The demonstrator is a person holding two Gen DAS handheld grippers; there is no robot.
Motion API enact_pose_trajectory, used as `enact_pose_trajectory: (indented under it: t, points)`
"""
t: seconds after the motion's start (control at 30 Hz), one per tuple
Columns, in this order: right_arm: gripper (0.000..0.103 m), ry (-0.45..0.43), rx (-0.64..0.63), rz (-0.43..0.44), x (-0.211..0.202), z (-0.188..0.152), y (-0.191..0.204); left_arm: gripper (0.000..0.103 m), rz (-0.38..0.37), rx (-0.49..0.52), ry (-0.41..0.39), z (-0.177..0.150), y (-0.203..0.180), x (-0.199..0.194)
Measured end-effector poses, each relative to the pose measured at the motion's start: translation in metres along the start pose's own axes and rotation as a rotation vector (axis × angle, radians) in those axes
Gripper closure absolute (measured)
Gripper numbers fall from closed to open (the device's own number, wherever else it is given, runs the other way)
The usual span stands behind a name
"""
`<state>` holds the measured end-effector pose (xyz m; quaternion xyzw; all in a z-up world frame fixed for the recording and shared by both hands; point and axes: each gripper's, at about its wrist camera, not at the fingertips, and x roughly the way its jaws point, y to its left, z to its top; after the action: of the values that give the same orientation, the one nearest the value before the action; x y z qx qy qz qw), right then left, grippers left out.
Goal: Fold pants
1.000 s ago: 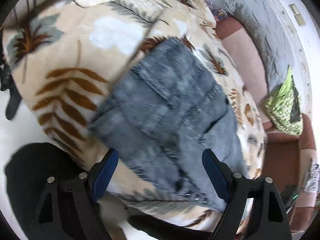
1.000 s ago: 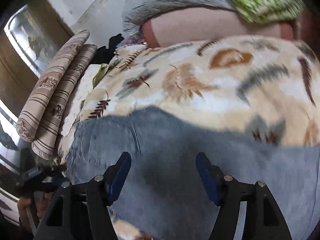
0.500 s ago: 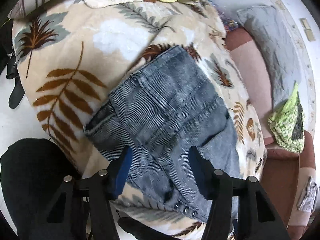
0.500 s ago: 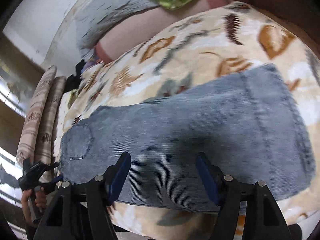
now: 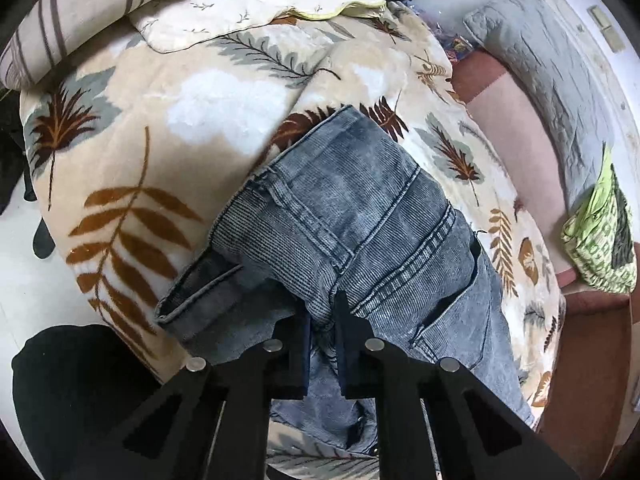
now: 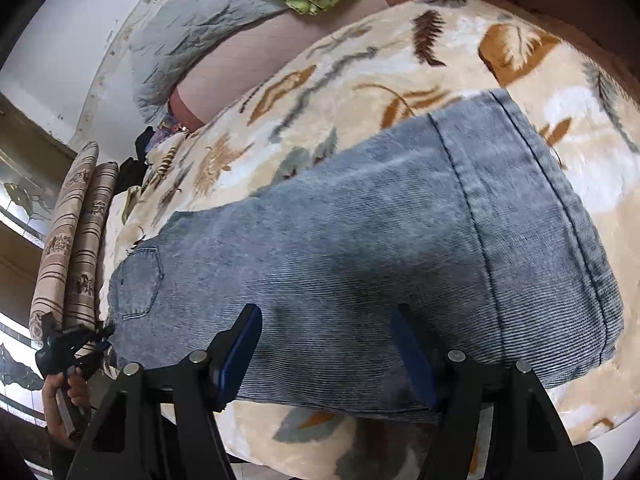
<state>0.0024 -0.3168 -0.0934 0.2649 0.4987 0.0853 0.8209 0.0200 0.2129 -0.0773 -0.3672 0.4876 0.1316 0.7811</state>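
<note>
One left gripper (image 5: 322,320) pinches the pants (image 5: 360,224) waist edge; right gripper (image 6: 326,350) gapes.

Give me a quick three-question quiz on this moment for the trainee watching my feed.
1. True or false: the left gripper is pinching the pants.
2. How do the right gripper's jaws stand? A) shut on denim B) open above the denim C) holding a pillow
3. Fill in: the pants lie on a ____-patterned blanket.

Key: 1 true; 2 B; 3 leaf
</note>
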Motion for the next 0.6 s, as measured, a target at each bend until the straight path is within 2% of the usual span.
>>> enact_pose_trajectory:
  t: [0.1,0.2,0.27,0.33,0.4,0.47,0.53,0.6]
  points:
    - [0.032,0.012,-0.016,-0.015,0.001,0.0,0.002,0.094,0.005,0.037,-0.052,-0.009,0.002,-0.019]
    - [0.032,0.021,-0.031,-0.036,0.002,0.0,0.005,0.094,0.035,0.122,-0.123,-0.026,-0.008,-0.04]
    - [0.032,0.021,-0.042,-0.046,0.003,-0.001,0.006,0.094,0.07,0.152,-0.122,-0.032,-0.005,-0.037]
    - [0.032,0.025,-0.058,-0.065,0.005,-0.001,0.01,0.084,0.143,0.17,-0.053,-0.031,0.003,-0.01]
    - [0.031,0.042,-0.096,-0.099,0.008,0.0,0.018,0.077,0.159,0.176,0.008,-0.029,0.011,0.005]
    - [0.031,0.062,-0.123,-0.128,0.009,0.0,0.023,0.066,0.152,0.188,-0.031,-0.026,0.007,-0.006]
    - [0.031,0.069,-0.134,-0.149,0.006,0.001,0.025,0.047,0.157,0.209,-0.077,-0.024,0.001,-0.023]
    - [0.031,0.06,-0.124,-0.174,0.0,0.003,0.025,0.045,0.147,0.242,-0.131,-0.024,-0.007,-0.042]
